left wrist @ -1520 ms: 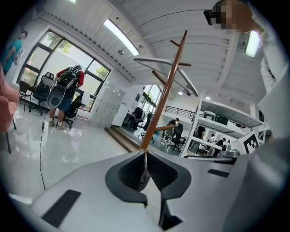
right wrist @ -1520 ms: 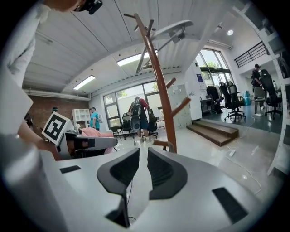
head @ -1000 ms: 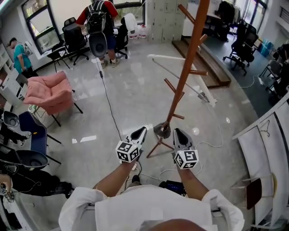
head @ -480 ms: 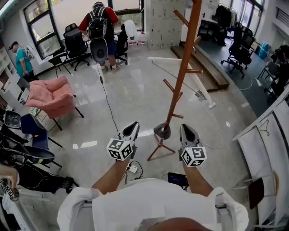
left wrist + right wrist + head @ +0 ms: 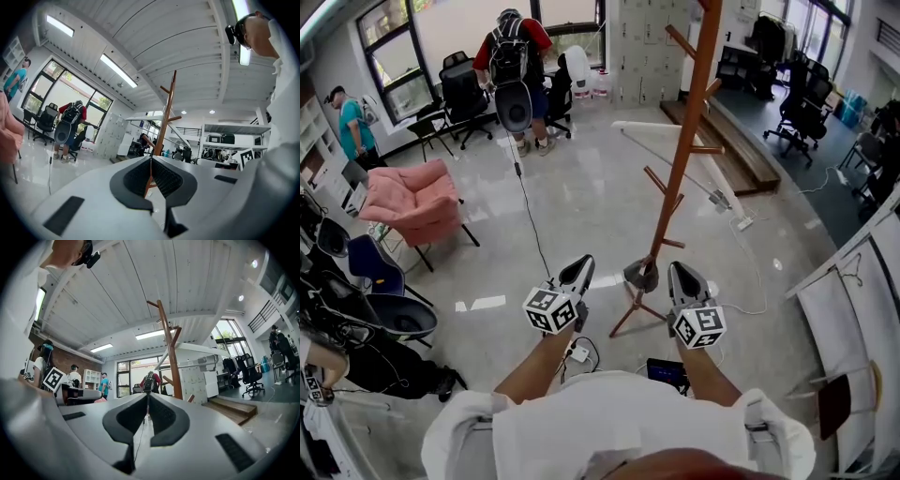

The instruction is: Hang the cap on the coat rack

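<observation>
Left gripper (image 5: 581, 268), a light grey two-jaw tool with a marker cube at its back, has its jaws pressed tip to tip with nothing between them. The matching right gripper (image 5: 680, 271) is closed the same way and also holds nothing. Both point level and forward towards the tall brown wooden coat rack (image 5: 685, 141), one on each side of its foot.

The coat rack stands upright on the glossy pale floor (image 5: 581, 187), its long pole running straight up. Short wooden pegs slant upward from the pole at several heights. In the head view the pole runs from between the two grippers up to the top edge. Its thin legs spread out just below the jaw tips.

A small grey cap (image 5: 641, 275) sits low on the coat rack, against the pole just above the legs. It lies between the two grippers and touches neither. It is too small to tell which way its peak points.

Left of the coat rack, well apart, stands a pink padded armchair (image 5: 417, 197). Beyond the coat rack, a person with a black backpack (image 5: 516, 47) stands by the windows.
</observation>
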`<move>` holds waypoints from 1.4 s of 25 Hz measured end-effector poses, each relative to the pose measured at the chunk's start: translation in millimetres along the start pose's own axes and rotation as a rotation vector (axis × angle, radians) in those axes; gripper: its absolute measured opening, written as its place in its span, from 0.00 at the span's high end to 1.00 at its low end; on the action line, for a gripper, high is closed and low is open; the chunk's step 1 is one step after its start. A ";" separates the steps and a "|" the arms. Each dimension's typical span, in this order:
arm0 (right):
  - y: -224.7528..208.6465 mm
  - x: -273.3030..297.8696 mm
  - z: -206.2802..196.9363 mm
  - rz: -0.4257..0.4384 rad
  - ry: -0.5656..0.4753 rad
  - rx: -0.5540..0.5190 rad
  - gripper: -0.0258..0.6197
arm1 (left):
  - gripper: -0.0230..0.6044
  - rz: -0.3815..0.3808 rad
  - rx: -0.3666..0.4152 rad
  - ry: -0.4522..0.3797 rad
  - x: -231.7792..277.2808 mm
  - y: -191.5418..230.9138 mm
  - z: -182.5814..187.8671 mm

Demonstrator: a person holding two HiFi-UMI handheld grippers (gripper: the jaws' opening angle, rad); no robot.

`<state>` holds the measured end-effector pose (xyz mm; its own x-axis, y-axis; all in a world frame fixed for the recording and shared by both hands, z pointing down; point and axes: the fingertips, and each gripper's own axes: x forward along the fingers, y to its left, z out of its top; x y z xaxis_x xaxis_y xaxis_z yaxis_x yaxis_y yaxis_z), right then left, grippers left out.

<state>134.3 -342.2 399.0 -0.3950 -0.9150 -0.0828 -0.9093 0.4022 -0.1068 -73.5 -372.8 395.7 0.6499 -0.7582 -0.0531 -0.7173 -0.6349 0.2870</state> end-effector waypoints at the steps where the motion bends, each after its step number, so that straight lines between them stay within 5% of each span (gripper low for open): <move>1: 2.9 0.1 -2.2 0.004 0.002 0.006 0.91 | 0.93 -0.006 -0.013 -0.002 -1.9 -0.9 -0.8; 14: 18.6 0.1 -17.0 0.018 -0.009 0.034 0.91 | 0.93 -0.045 -0.068 -0.001 -15.6 -6.4 -15.4; 35: 2.0 -0.8 -25.4 0.013 -0.007 0.068 0.92 | 0.93 -0.023 0.029 0.013 -12.3 -14.7 -22.1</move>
<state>129.5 -341.5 424.0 -0.4058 -0.9094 -0.0915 -0.8930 0.4158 -0.1724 -65.3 -350.8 413.3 0.6691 -0.7417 -0.0465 -0.7092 -0.6560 0.2584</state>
